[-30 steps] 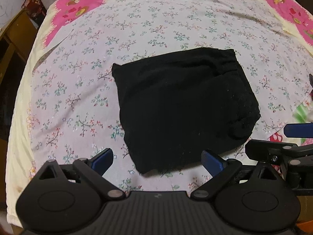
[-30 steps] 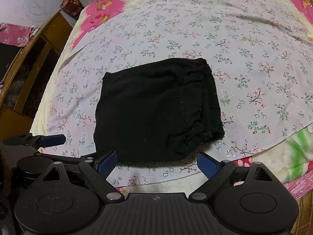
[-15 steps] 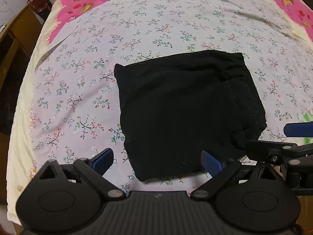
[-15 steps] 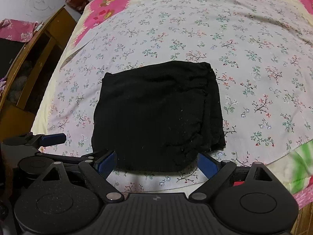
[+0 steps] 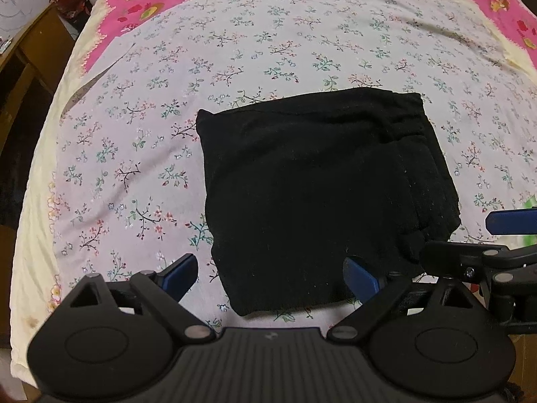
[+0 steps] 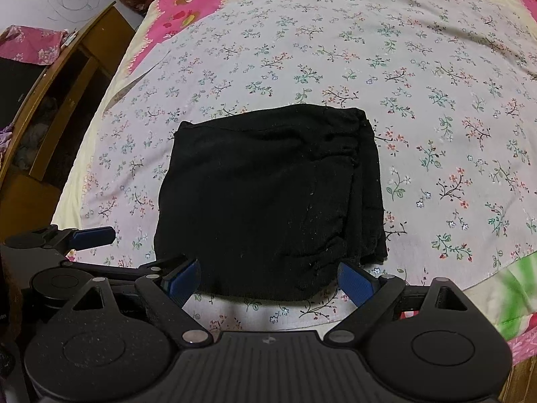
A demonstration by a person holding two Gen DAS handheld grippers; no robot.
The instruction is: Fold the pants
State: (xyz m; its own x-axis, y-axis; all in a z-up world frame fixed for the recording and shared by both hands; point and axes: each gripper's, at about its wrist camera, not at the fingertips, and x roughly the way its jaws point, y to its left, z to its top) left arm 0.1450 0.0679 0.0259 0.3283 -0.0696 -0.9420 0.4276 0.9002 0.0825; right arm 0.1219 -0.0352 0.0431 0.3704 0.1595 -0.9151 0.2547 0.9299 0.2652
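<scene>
The bed with a floral-print white sheet has bare sheet open on every side of the load. Folded black fabric pants lie as a squarish stack near the bed's near edge. The left gripper and right gripper both hang released, jaws wide, gripping nothing, above the stack's near edge.
</scene>
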